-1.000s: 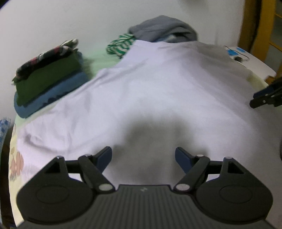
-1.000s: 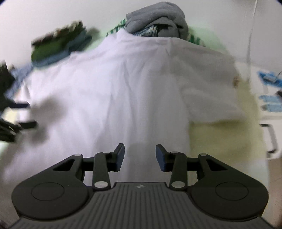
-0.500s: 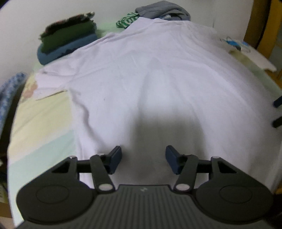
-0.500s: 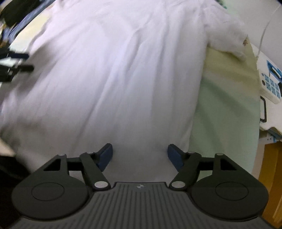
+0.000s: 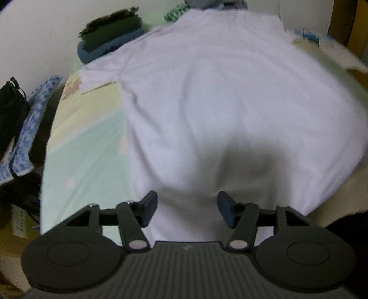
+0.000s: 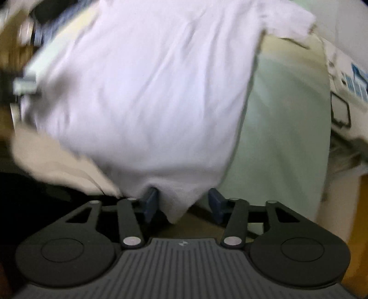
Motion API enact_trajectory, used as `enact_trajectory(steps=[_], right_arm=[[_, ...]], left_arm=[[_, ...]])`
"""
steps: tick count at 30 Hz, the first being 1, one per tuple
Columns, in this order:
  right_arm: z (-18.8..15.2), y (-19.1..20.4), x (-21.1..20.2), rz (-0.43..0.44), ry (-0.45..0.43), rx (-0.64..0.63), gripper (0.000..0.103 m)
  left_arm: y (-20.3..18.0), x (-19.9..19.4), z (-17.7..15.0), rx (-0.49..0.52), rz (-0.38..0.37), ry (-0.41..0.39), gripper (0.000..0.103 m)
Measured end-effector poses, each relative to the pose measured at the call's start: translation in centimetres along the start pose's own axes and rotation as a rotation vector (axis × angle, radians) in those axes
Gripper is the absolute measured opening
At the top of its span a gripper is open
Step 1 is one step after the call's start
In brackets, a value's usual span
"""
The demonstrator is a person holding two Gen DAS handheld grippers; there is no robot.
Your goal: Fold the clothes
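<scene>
A white T-shirt (image 5: 218,92) lies spread flat on a bed with a pale green and yellow sheet (image 5: 87,149). My left gripper (image 5: 187,209) hovers over the shirt's near hem by its left edge. Its jaws are opening, with only flat cloth beneath them. In the right wrist view the shirt (image 6: 149,80) ends in a near right corner that hangs down between the fingers of my right gripper (image 6: 182,204). Those jaws are closing; the right pad (image 6: 216,204) stands apart from the cloth.
A folded stack of green, blue and patterned clothes (image 5: 110,39) sits at the far left of the bed. Loose grey and striped clothes (image 5: 177,11) lie beyond the shirt. A blue patterned cloth (image 5: 30,119) hangs at the left; a white unit (image 6: 345,76) stands at the right.
Both grippers have drawn back along the shirt to its near hem. The bed's near edge now shows, and the shirt's right corner has come between the right fingers.
</scene>
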State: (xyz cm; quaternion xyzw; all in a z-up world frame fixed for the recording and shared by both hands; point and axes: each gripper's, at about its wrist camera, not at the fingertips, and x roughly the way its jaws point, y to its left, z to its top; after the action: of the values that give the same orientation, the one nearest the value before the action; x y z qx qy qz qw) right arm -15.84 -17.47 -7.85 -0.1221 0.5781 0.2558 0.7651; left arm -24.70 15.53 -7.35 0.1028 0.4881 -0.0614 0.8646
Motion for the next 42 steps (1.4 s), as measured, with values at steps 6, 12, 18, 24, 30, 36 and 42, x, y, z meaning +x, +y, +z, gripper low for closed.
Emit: enact_trajectory(steps=[6, 12, 18, 24, 30, 36, 42], right_arm=[[-2.4, 0.0, 0.7, -0.043, -0.045, -0.012, 0.059], [-3.4, -0.8, 0.2, -0.039, -0.123, 0.016, 0.006], [-5.1, -0.3, -1.2, 0.026, -0.070, -0.020, 0.005], [-6.1, -0.4, -0.2, 0.005, 0.031, -0.075, 0.006], [-5.0, 1.0, -2.7, 0.030, 0.045, -0.228, 0.032], [0.7, 0.7, -1.5, 0.103, -0.242, 0.011, 0.042], [2.5, 2.4, 2.4, 0.055, -0.277, 0.046, 0.041]], left_arm=[[-1.8, 0.4, -1.5, 0.036, 0.036, 0.019, 0.071], [-1.3, 0.5, -2.5, -0.021, 0.051, 0.033, 0.075], [-1.8, 0.0, -2.8, 0.000, 0.054, 0.045, 0.076], [-1.7, 0.2, -2.8, 0.020, 0.037, 0.052, 0.077], [-1.5, -1.0, -1.7, 0.034, 0.048, 0.014, 0.075], [-2.9, 1.1, 1.0, 0.044, 0.052, -0.041, 0.076], [-2.9, 2.9, 0.8, -0.003, 0.076, -0.022, 0.081]])
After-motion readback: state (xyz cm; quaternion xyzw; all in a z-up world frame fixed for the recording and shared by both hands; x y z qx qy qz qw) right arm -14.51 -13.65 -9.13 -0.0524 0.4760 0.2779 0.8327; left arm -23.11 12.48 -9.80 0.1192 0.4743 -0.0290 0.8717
